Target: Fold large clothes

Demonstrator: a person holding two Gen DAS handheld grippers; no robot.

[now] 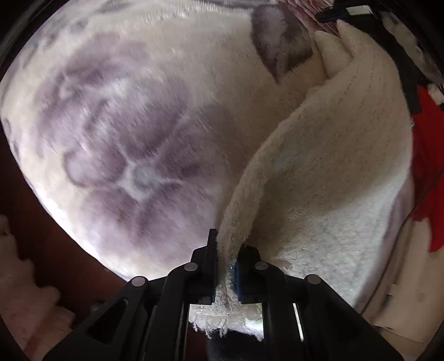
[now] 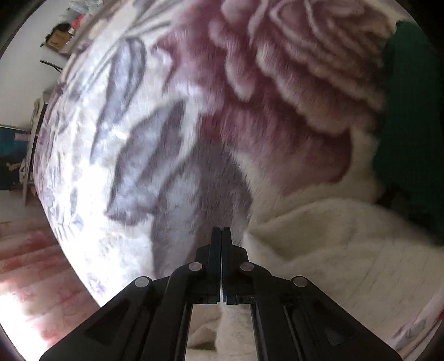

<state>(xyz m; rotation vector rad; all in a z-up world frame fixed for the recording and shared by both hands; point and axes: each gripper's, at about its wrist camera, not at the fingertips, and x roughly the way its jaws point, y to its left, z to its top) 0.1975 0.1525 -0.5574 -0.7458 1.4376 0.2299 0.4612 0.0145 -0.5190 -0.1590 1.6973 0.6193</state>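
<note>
A cream fleece garment (image 1: 333, 166) lies in a long fold across a plush blanket (image 1: 125, 138) printed with purple flowers. My left gripper (image 1: 229, 244) points steeply down and is shut on a bunched edge of the fleece, which runs up and to the right from the jaws. In the right wrist view my right gripper (image 2: 221, 232) is shut, fingers pressed together with nothing visible between them. It hovers over the blanket (image 2: 166, 138), just left of the cream fleece (image 2: 333, 250), which spreads out at the lower right.
A red cloth (image 1: 427, 180) lies at the right edge, and a black object (image 1: 344, 14) sits at the top right. A dark green item (image 2: 410, 138) rests on the blanket's right side. Pinkish floor (image 2: 27, 263) and furniture (image 2: 30, 144) show beyond the blanket's left edge.
</note>
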